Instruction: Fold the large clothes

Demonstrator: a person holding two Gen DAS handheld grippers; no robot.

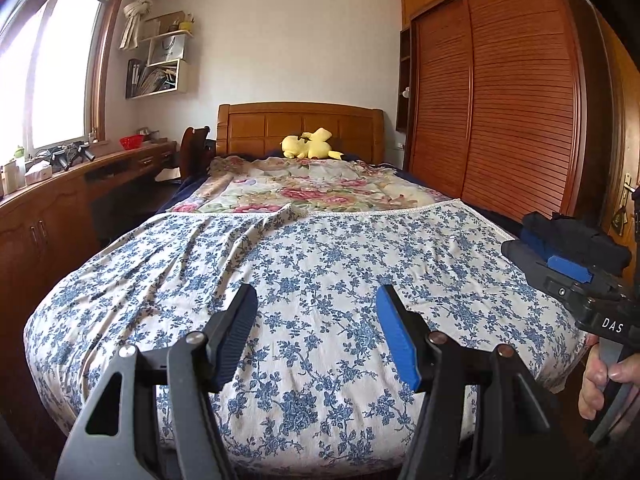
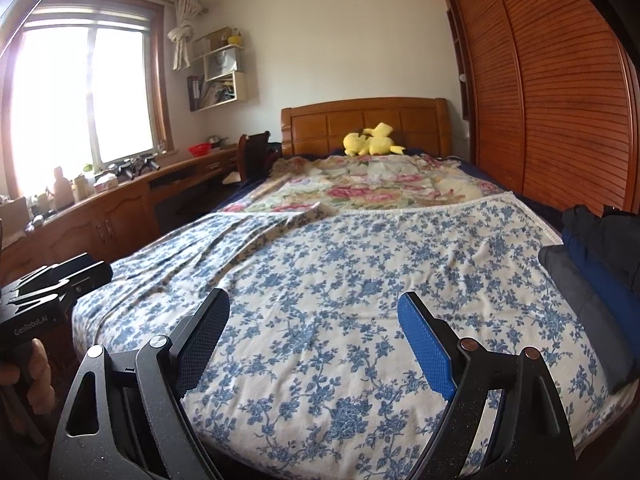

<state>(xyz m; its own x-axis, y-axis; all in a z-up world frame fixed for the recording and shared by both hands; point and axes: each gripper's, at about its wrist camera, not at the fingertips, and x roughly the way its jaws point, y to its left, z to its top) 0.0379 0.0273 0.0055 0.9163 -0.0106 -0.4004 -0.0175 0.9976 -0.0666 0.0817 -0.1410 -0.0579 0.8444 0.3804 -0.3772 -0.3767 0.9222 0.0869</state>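
A large white cloth with blue flowers (image 1: 320,272) lies spread over the near end of the bed, with a creased ridge on its left part; it also shows in the right wrist view (image 2: 360,280). My left gripper (image 1: 316,320) is open and empty, held above the cloth's near part. My right gripper (image 2: 314,328) is open and empty above the same cloth. A stack of dark and blue folded clothes (image 2: 600,280) lies at the bed's right edge, also in the left wrist view (image 1: 568,240).
A pink floral blanket (image 1: 304,188) covers the far half of the bed, with a yellow plush toy (image 1: 310,144) at the wooden headboard. A wooden desk (image 1: 60,200) runs along the left under the window. A slatted wardrobe (image 1: 500,100) stands on the right.
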